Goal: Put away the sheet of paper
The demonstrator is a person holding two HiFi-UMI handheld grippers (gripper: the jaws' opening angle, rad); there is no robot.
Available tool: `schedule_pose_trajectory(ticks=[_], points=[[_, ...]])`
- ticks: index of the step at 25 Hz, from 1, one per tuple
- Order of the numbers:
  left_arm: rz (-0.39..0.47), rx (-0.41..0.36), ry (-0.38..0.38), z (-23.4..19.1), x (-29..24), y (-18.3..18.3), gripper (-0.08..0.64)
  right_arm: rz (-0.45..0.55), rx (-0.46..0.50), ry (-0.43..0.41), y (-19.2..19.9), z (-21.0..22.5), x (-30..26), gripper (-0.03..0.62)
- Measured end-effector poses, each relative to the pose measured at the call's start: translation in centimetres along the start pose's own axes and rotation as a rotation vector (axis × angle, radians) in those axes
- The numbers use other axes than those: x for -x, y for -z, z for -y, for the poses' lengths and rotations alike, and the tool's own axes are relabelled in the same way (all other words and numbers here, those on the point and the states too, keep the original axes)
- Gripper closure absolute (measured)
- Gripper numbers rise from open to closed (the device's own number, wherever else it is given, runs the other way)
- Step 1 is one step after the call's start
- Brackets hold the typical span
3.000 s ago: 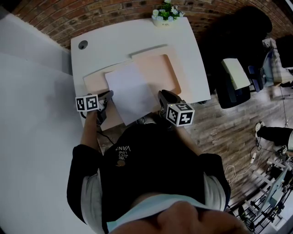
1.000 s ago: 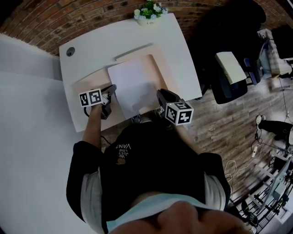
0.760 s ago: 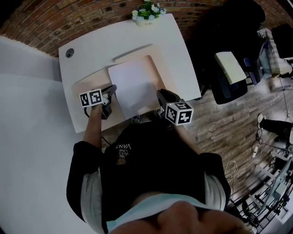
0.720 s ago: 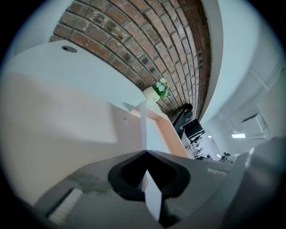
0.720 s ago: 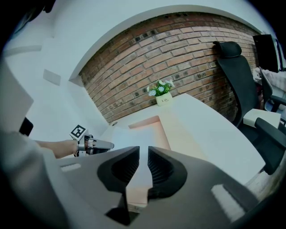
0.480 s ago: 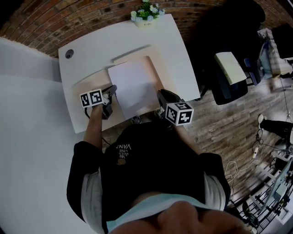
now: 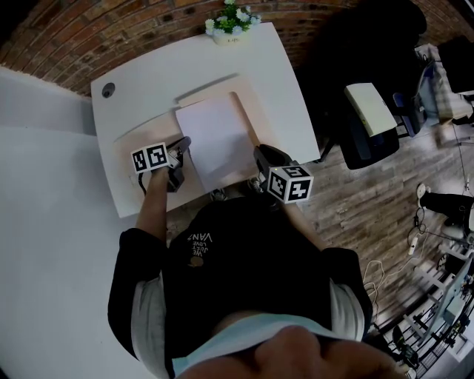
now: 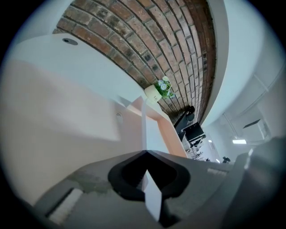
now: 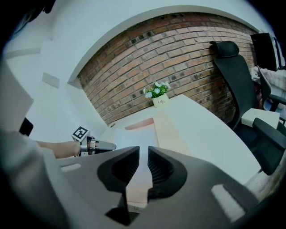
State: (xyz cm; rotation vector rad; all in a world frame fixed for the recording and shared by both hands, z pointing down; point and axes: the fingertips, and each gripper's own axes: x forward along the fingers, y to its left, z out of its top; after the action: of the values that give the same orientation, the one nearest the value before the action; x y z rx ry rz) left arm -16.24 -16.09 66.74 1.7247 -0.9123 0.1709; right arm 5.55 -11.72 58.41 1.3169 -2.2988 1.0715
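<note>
A white sheet of paper [image 7: 218,141] lies over an open peach folder [image 7: 255,122] on the white desk [image 7: 163,74]. My left gripper [image 7: 185,142] is shut on the sheet's left edge. In the left gripper view the sheet [image 8: 144,129] runs edge-on out of the closed jaws of the left gripper [image 8: 145,152]. My right gripper [image 7: 259,152] hovers by the desk's near edge, right of the sheet. In the right gripper view, the right gripper [image 9: 143,154] has its jaws a little apart with nothing between them, and the sheet [image 9: 134,136] and left gripper [image 9: 111,146] lie ahead.
A potted plant [image 7: 228,18] stands at the desk's far edge and a round cable hole [image 7: 108,89] sits at its far left. A black office chair [image 9: 232,76] stands to the right of the desk. The brick wall runs behind the desk.
The left gripper has carried the sheet away from the desk's near edge and further onto the folder. The right gripper has stayed put.
</note>
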Motion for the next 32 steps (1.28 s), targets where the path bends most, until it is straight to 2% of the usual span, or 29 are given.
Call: schedule_pose_trajectory(ticks=[32], points=[[0.008, 0.068, 0.009, 1.4, -3.3, -0.2, 0.558, -0.004, -0.006, -0.003, -1.5, 1.8, -0.3, 0.535]])
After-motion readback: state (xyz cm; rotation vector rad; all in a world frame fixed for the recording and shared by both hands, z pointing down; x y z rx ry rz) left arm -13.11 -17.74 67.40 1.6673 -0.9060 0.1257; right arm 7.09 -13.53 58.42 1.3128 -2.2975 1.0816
